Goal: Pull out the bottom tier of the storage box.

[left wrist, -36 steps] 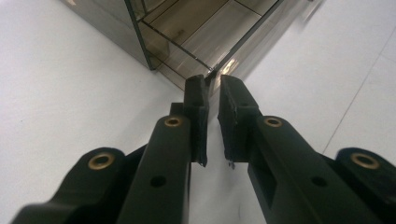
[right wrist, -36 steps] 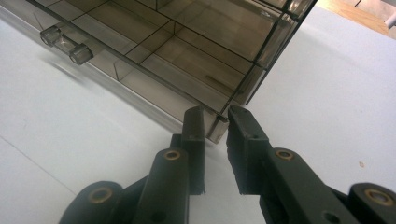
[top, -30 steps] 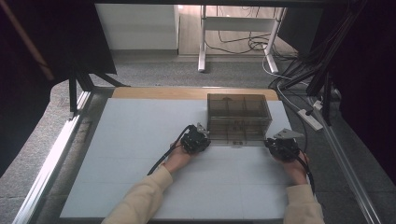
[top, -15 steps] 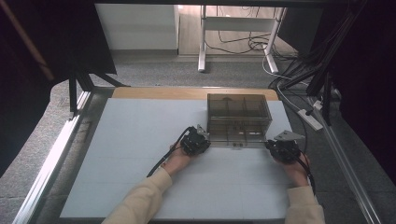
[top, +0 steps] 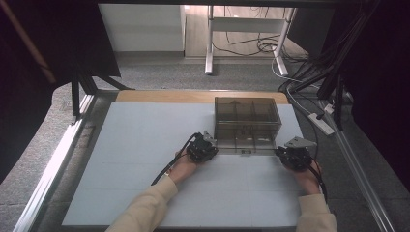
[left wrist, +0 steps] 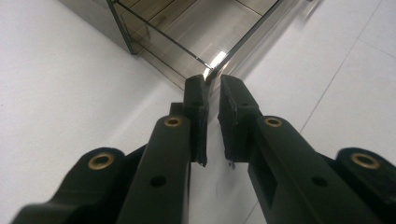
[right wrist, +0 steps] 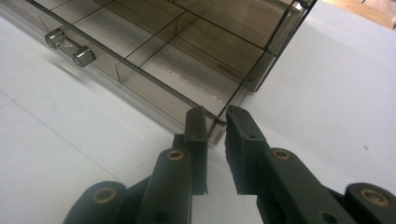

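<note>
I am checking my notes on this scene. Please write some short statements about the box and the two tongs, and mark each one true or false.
1. The smoky clear box stands on the white table. True.
2. The left tongs are wide open. False: their jaws are nearly together, at the near left corner of the box.
3. The right tongs are at a near corner of the box. True.
4. The box is full of tools. False: the compartments in sight look empty.
5. The box front has a small clear handle. True.
</note>
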The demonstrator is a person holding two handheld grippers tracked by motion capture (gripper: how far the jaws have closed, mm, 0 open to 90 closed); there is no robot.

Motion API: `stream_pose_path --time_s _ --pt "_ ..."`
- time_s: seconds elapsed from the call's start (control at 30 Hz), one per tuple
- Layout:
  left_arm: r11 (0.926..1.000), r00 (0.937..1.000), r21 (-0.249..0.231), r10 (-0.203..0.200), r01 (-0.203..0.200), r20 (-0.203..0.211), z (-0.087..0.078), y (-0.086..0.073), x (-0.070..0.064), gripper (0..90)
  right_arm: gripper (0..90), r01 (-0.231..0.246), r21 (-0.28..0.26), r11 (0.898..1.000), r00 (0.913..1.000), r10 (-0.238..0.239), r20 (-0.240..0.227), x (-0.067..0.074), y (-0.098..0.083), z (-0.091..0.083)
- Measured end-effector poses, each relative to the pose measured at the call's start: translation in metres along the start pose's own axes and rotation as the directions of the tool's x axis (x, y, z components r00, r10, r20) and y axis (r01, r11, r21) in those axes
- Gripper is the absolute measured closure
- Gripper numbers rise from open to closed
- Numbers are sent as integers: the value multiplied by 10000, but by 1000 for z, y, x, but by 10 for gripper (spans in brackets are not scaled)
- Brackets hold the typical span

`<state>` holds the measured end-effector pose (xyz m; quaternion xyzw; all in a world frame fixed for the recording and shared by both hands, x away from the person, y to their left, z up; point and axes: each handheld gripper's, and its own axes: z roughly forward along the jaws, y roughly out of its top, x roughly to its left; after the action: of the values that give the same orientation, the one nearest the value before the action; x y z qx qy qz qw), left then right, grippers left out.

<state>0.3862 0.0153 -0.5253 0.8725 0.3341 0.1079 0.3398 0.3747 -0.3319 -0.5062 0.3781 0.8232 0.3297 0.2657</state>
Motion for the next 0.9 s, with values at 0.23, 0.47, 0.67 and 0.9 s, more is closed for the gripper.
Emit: stream_pose_path --time_s 0.23,0.47,0.67,0.9 --pt "10000 10000 23 17 -17 51 0 -2 -1 806 782 -30 -9 10000 10000 30 -55 0 -2 0" --pt "10000 9999 55 77 -78 76 -1 -2 -3 806 802 -154 -118 9998 9998 152 -122 0 -3 -4" --pt "9999 9999 43 90 -90 105 -1 -3 -3 807 795 -253 -45 9997 9994 252 -218 0 -5 -4" --pt "9998 9999 158 123 -124 91 2 -4 -3 803 808 -123 460 9989 9990 143 -430 -2 -13 0"
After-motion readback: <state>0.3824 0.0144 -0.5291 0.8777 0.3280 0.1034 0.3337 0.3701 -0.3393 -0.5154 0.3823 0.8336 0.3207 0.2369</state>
